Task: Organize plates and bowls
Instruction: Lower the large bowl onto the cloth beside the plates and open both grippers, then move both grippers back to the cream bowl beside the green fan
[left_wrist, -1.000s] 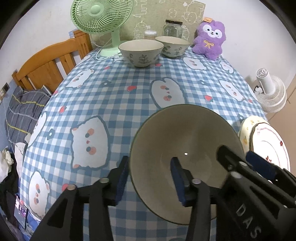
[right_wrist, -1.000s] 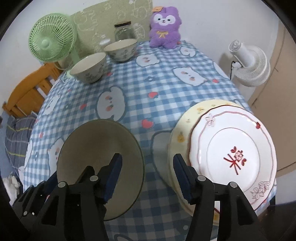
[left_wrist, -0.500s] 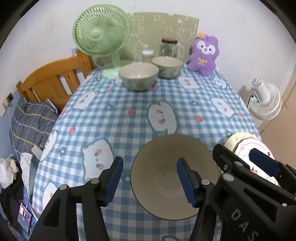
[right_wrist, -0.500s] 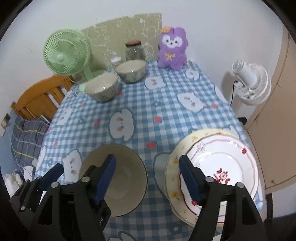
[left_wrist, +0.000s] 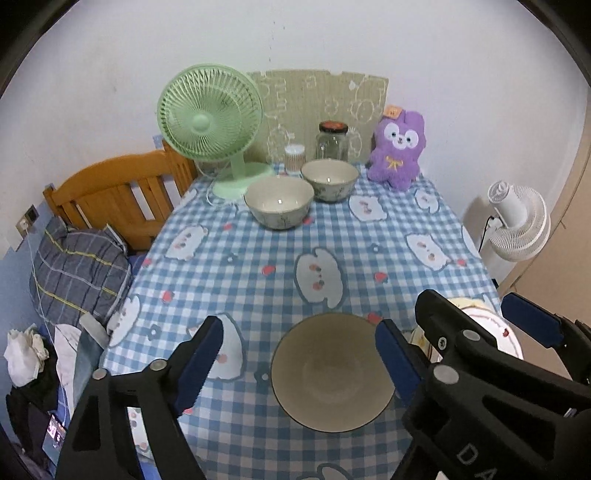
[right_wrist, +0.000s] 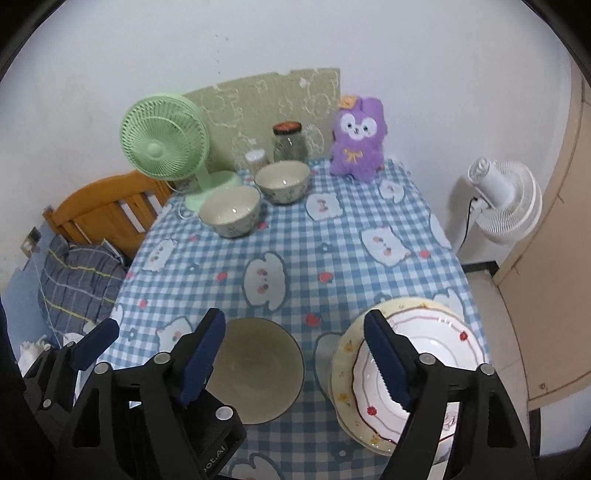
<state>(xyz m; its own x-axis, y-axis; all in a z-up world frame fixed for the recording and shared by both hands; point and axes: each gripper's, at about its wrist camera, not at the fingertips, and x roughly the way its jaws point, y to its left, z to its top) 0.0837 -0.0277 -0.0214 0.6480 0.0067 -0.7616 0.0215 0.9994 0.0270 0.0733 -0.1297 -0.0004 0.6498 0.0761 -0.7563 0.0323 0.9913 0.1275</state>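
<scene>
A: What are the 2 grippers doing?

B: The left gripper (left_wrist: 299, 354) is spread wide, its blue pads clear of everything. Its jaws have just been opening, and nothing is pinched between them. A grey bowl (left_wrist: 334, 371) sits on the table below, seen in the gap, nearer the right-hand pad, with neither pad on it.

A: And the other one?

B: The right gripper (right_wrist: 295, 356) is spread wide too and has also just been opening, holding nothing. In its view the same grey bowl (right_wrist: 258, 369) lies under its left-hand pad, and 2 stacked plates (right_wrist: 424, 354) lie under the right-hand pad: a white plate with a red pattern on top of a yellowish one with small flowers.

A: Where do these sit on the table?

B: At the near edge of the table (left_wrist: 258, 258), which has a blue checked cloth with cartoon faces. The bowl is left of the plates, close to them; whether they touch I cannot tell.

A: Further out?

B: 2 patterned bowls (left_wrist: 279, 206) (left_wrist: 330, 180) stand upright near the far end, just beside each other. Behind them are a green fan (left_wrist: 210, 118), a glass jar (left_wrist: 332, 142), a small container (left_wrist: 294, 158) and a purple plush toy (left_wrist: 397, 151). A white fan (left_wrist: 517, 225) stands off the table to the right.
</scene>
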